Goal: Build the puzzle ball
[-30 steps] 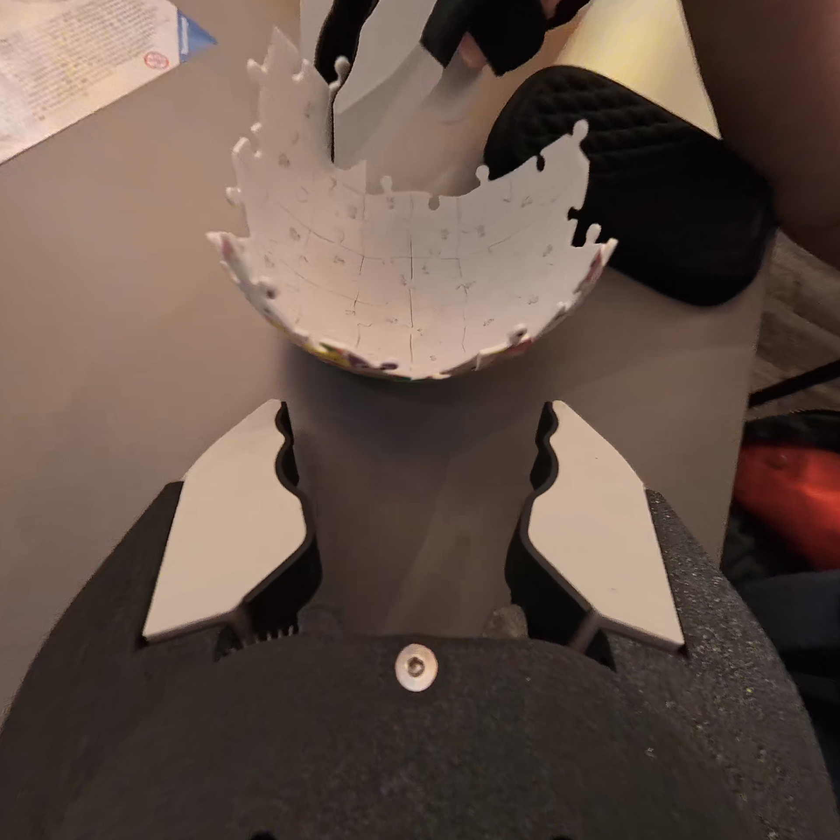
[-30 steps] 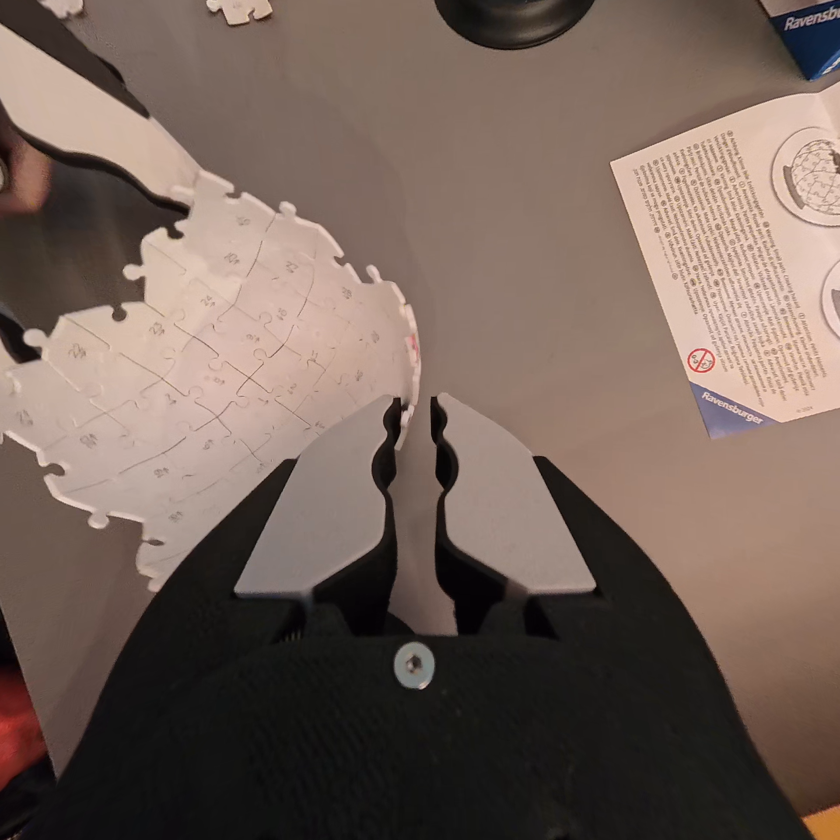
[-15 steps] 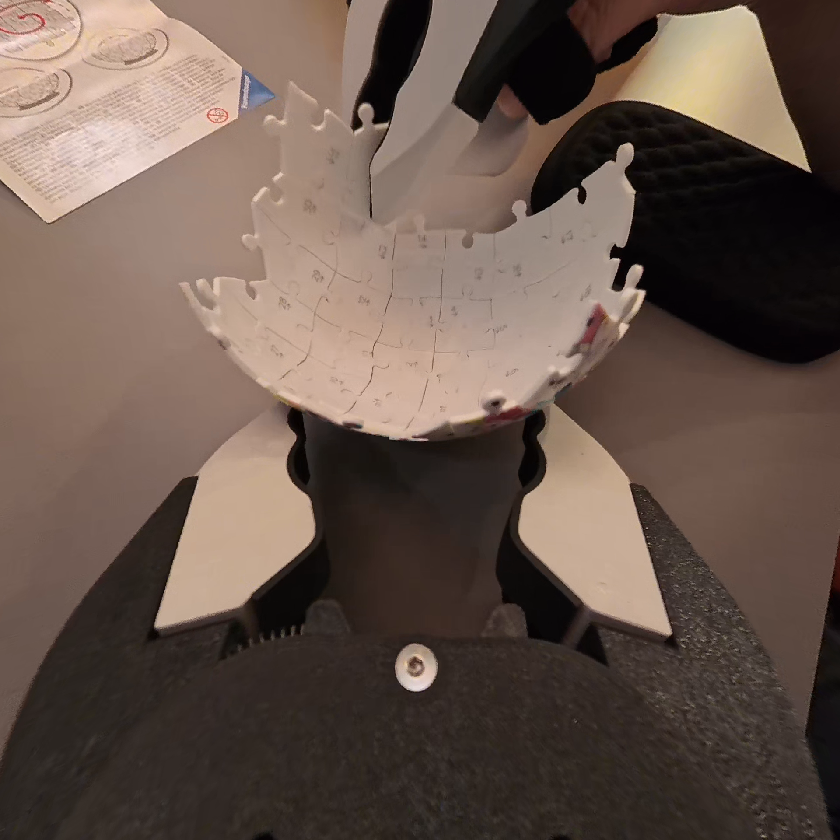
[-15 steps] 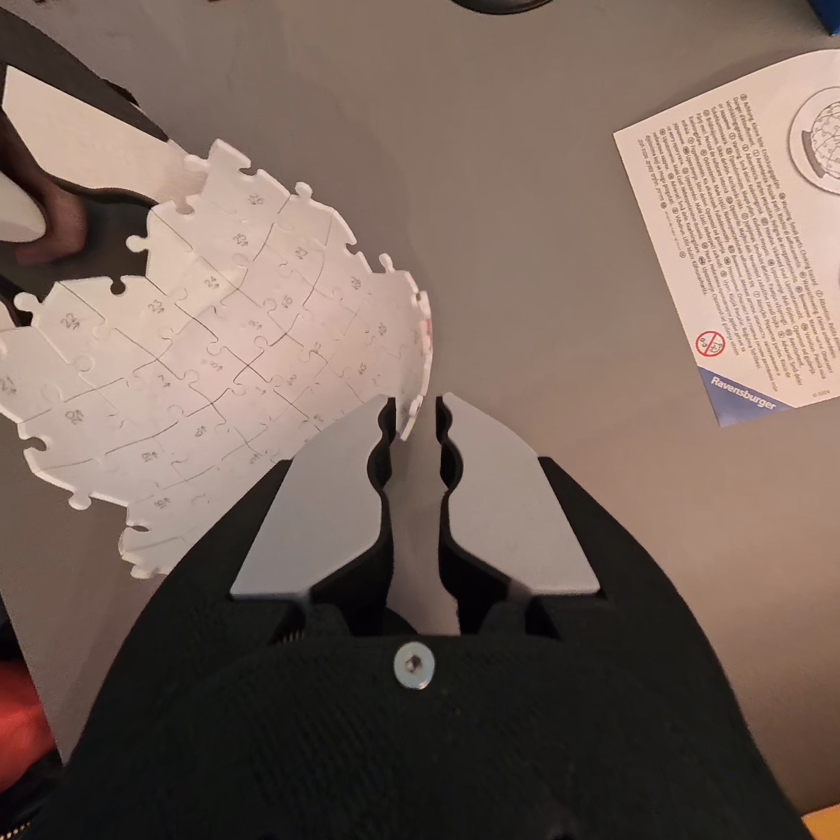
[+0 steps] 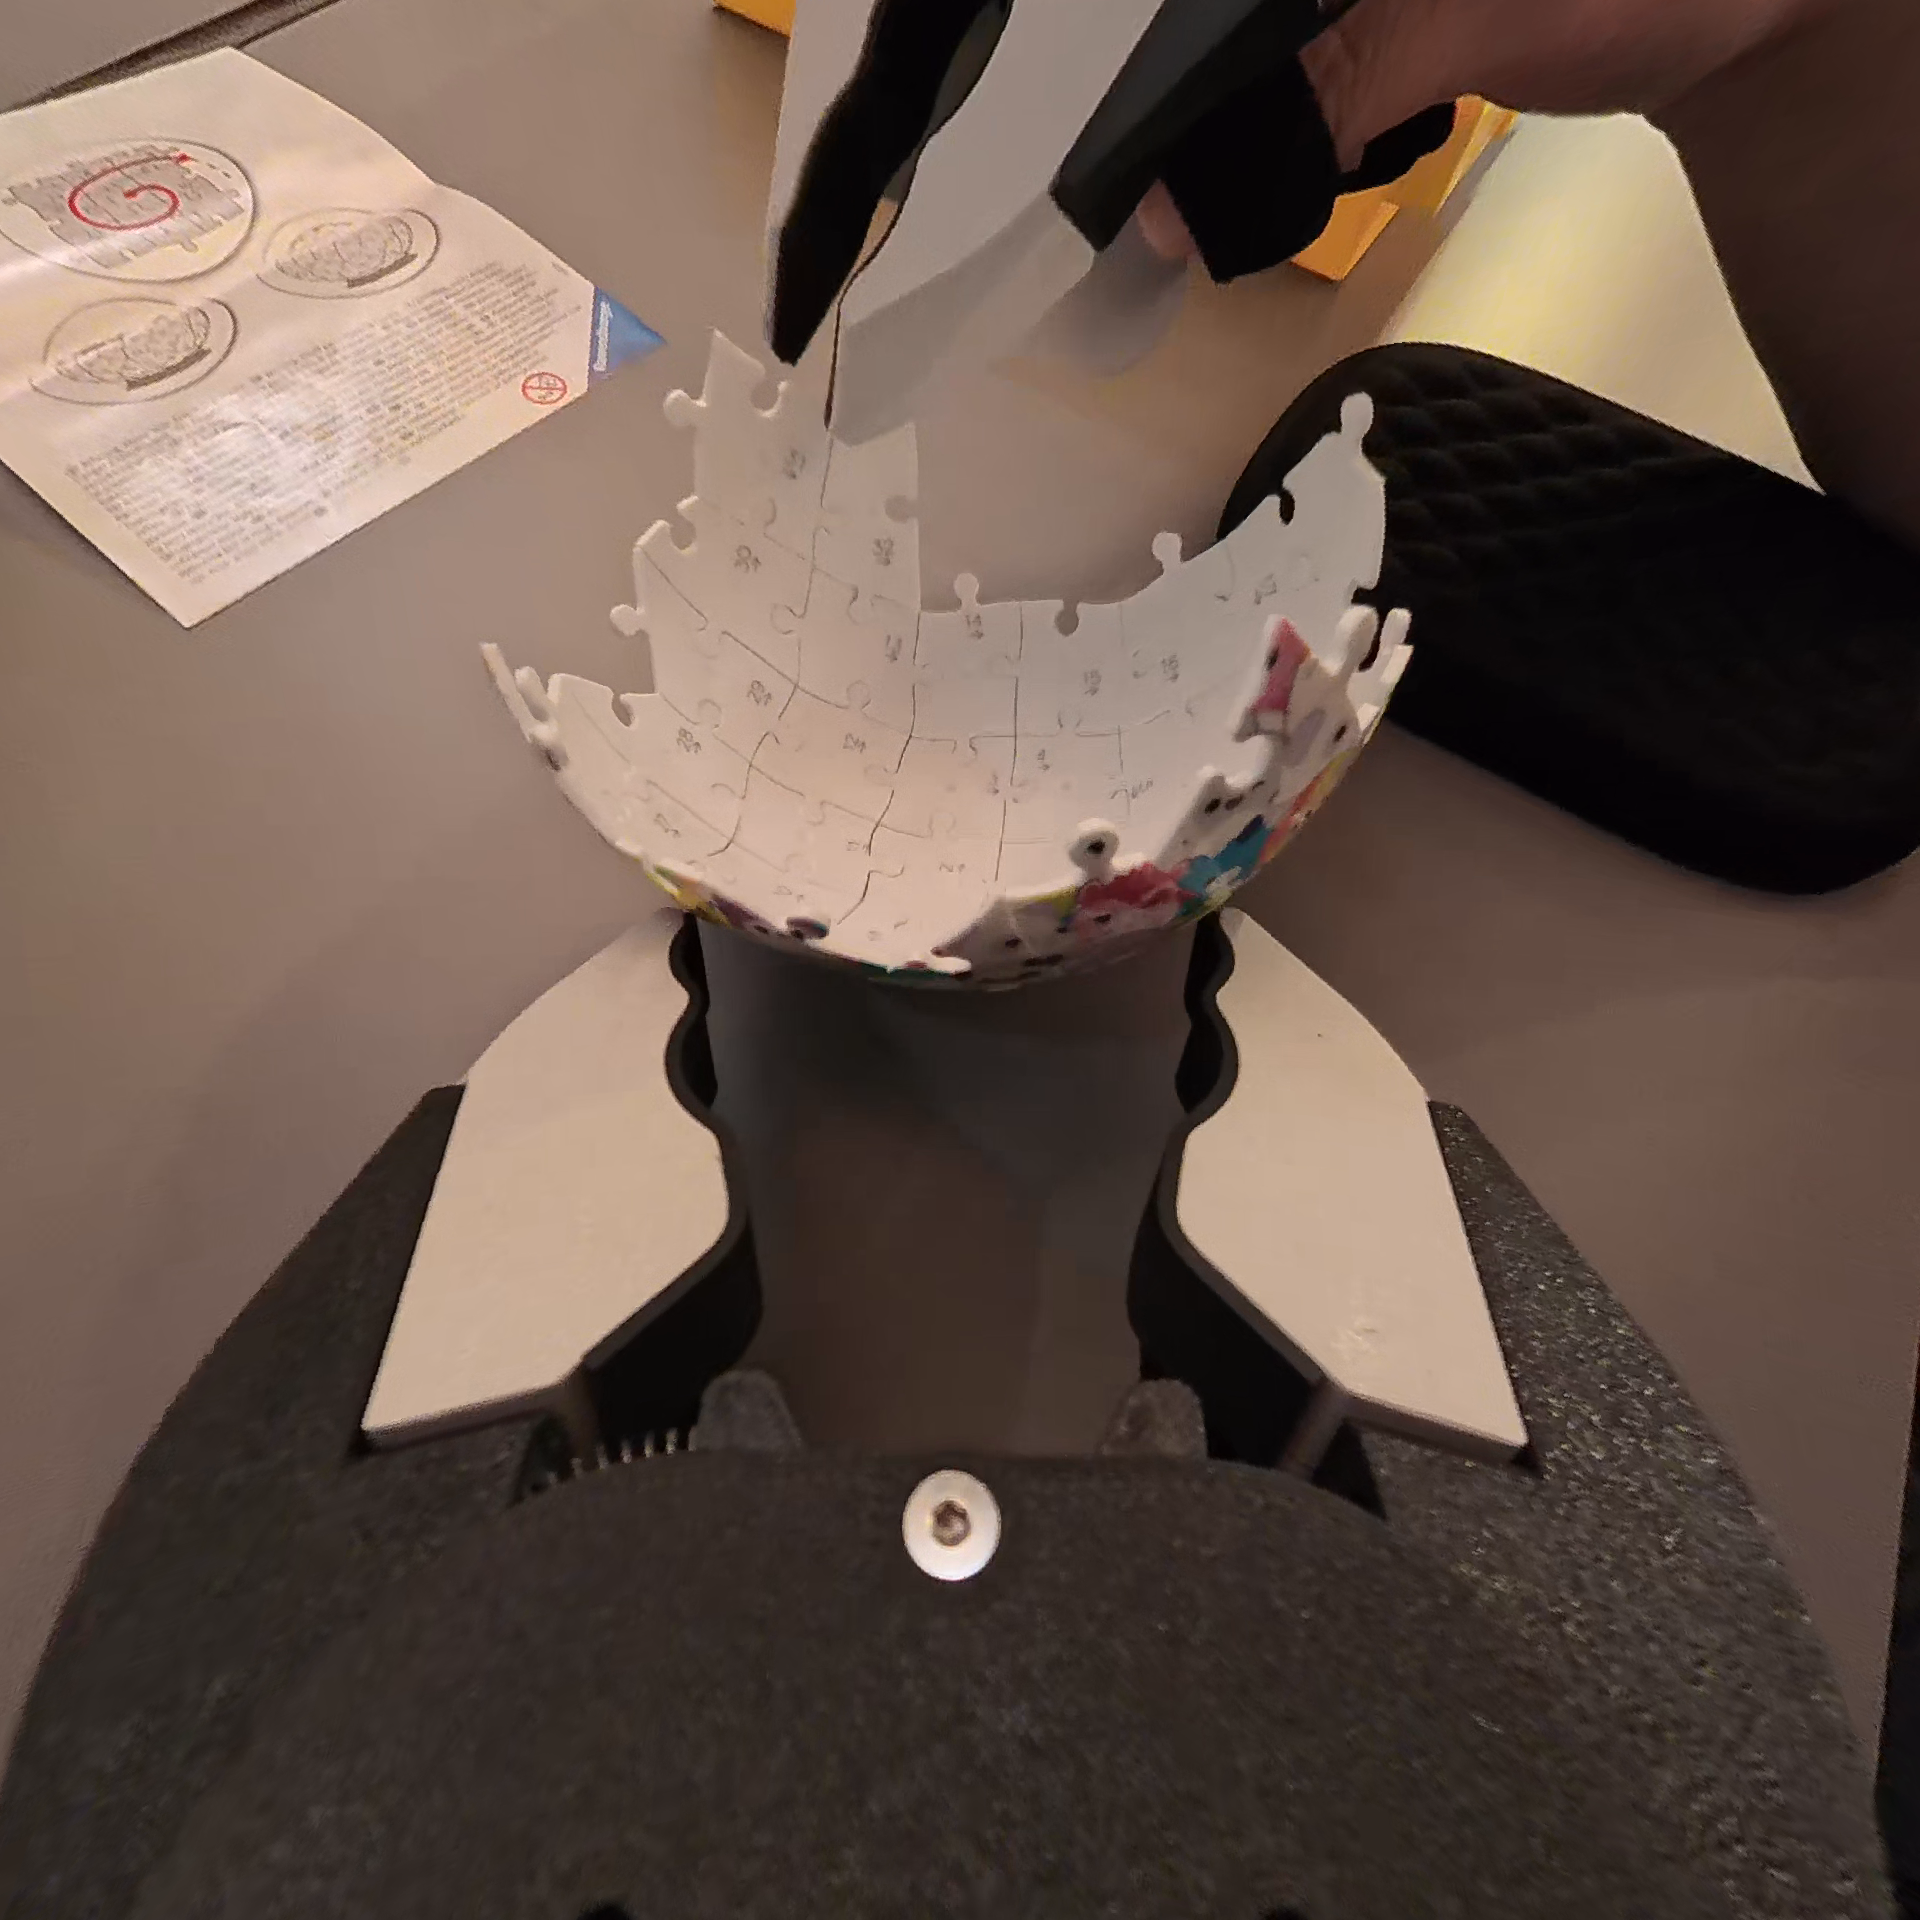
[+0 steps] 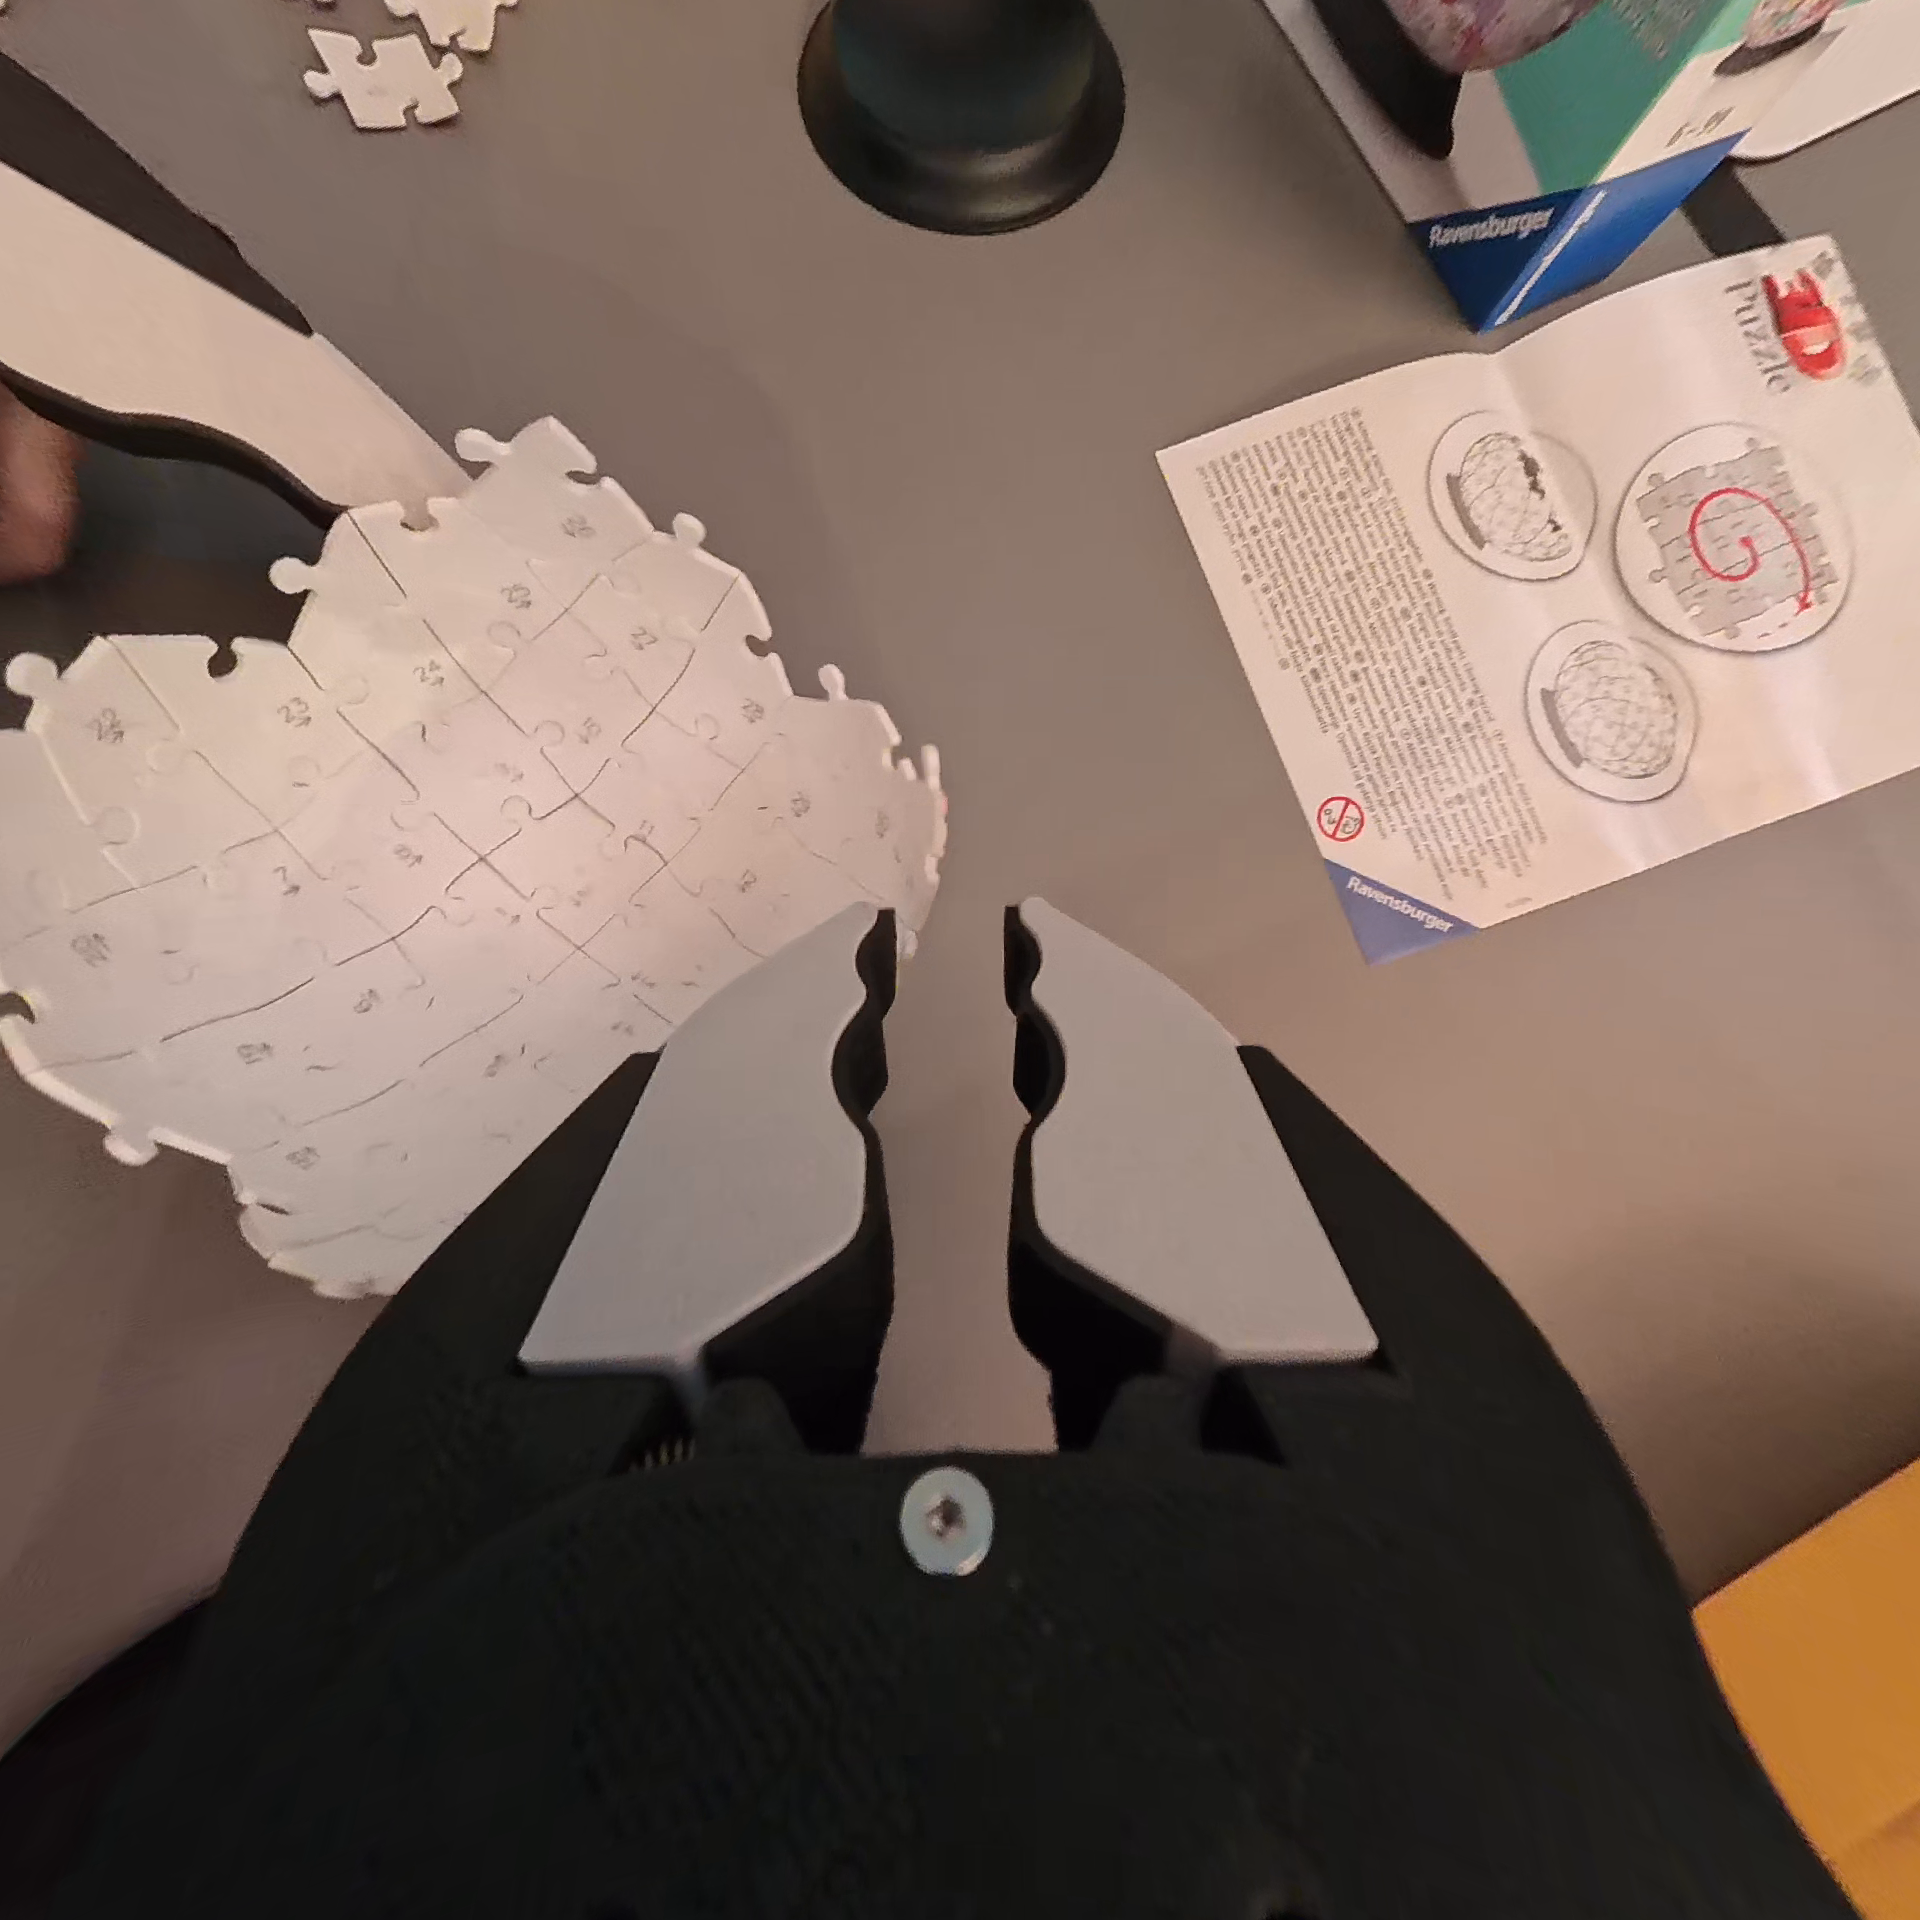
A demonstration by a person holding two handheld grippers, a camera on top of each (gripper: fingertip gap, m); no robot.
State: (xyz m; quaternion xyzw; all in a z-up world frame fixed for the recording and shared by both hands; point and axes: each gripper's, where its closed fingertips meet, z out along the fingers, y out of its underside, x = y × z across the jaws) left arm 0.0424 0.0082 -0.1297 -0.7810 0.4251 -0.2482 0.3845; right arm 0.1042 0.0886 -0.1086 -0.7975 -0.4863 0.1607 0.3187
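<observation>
Puzzle ball shell (image 5: 935, 769), half built, its underside hidden. Left hand-held gripper (image 5: 945, 940) gapes wide beneath its near edge, empty. Right hand-held gripper (image 6: 948, 920), slightly parted, grips nothing; the shell's rim lies against its left finger.

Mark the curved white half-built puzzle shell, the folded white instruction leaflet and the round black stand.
Curved white half-built puzzle shell (image 5: 883, 748), left wrist view, inner white surface.
Folded white instruction leaflet (image 6: 1382, 665), right wrist view, text column.
Round black stand (image 6: 961, 125), right wrist view, its base.
</observation>
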